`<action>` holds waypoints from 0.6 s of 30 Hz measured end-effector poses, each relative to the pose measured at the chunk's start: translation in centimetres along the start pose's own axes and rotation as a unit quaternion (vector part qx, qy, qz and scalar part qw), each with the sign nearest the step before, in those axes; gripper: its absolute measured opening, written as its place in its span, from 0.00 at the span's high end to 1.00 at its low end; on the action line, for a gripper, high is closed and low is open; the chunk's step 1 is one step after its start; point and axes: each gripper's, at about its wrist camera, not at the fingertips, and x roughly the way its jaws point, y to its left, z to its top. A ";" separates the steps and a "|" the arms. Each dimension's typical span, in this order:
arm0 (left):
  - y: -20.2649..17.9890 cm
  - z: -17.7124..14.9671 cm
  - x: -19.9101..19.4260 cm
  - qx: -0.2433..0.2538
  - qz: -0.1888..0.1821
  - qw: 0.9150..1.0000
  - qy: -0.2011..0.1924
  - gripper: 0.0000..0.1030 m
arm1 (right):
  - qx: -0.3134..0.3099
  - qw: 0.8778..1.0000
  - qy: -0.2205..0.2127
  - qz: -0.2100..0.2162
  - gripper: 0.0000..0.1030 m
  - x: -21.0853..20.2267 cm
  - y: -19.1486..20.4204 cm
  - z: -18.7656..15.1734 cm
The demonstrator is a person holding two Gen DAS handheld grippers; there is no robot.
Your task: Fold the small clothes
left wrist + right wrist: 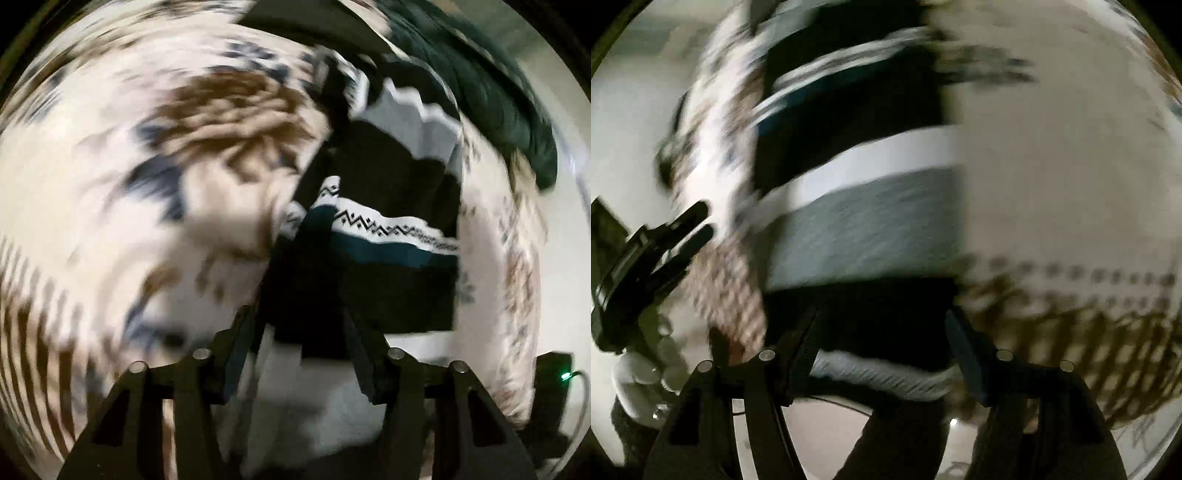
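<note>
Sweater [388, 258], dark with white zigzag bands, lies on a patterned blanket [147, 184] under both tongs. A dark green garment [480, 92] is bunched behind it. Left tongs [299, 354] and right tongs [882, 354] are spread, gripping nothing.

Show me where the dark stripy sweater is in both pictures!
Left wrist view: the dark stripy sweater lies right of the middle, ahead of the left gripper.
Right wrist view: the sweater fills the middle, blurred, ahead of the right gripper.
Shared landmark: the cream patterned blanket under it.
</note>
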 end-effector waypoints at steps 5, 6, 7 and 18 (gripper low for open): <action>1.1 1.8 -0.3 0.035 0.017 0.999 -0.026 0.96 | 0.033 0.999 0.005 0.010 0.58 2.3 -1.7 0.7; 2.3 2.1 -0.5 0.025 0.013 0.999 -0.023 0.96 | 0.037 0.999 0.002 0.005 0.91 2.5 -1.9 0.2; 2.9 2.1 -0.4 0.022 0.012 1.000 -0.016 0.95 | 0.042 0.999 -0.010 0.002 0.90 2.3 -2.3 -0.5; 2.8 -6.8 -2.4 -0.002 -0.056 0.994 0.093 0.51 | 0.072 0.997 0.020 0.020 0.40 0.9 -1.6 -3.4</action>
